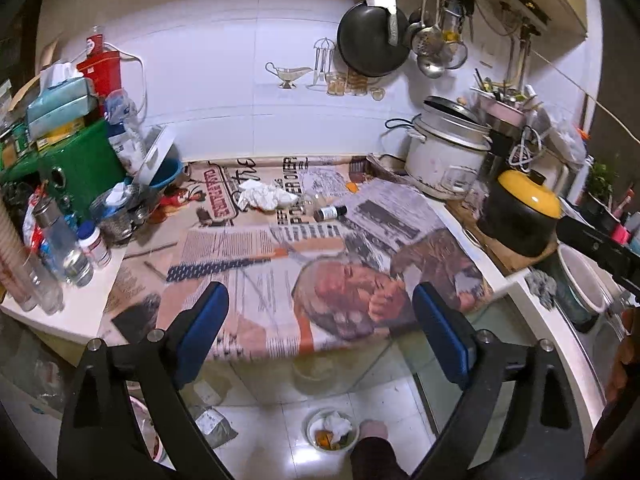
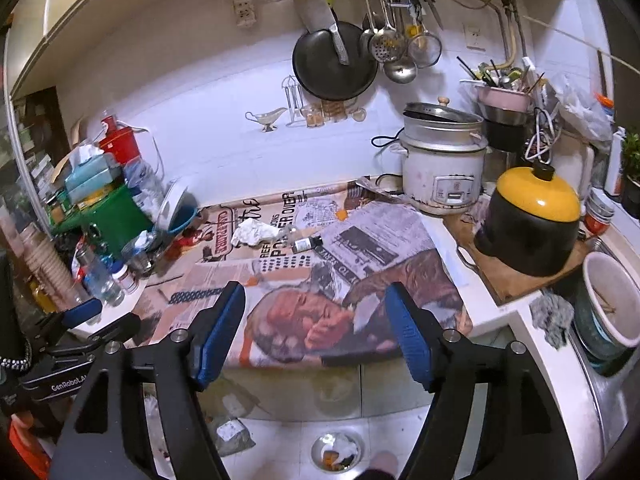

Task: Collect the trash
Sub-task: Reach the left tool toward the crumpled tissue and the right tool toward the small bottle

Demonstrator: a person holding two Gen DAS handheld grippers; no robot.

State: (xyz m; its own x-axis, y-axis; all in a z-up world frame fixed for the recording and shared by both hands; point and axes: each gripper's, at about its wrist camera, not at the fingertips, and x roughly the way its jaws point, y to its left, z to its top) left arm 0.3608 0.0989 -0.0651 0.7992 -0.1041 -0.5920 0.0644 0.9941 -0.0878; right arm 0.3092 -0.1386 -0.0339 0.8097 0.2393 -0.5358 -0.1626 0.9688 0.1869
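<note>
A crumpled white tissue point(image 1: 262, 194) lies on the newspaper-covered counter point(image 1: 256, 256) at the back, also in the right wrist view point(image 2: 254, 232). A small dark bottle point(image 1: 330, 213) lies on its side to the right of the tissue point(image 2: 306, 244). A small orange scrap point(image 1: 352, 187) lies further back. On the floor stands a metal bowl point(image 1: 332, 430) holding tissue and orange peel point(image 2: 338, 452). My left gripper point(image 1: 320, 312) is open and empty above the counter's front edge. My right gripper point(image 2: 316, 316) is open and empty there too.
A green box point(image 1: 80, 164) with clutter and bottles point(image 1: 64, 248) crowd the left. A rice cooker point(image 1: 444, 152) and a yellow-lidded black pot point(image 1: 520, 212) stand at the right. A sink with a white bucket point(image 2: 612, 296) is far right. A wok point(image 1: 372, 40) and utensils hang on the wall.
</note>
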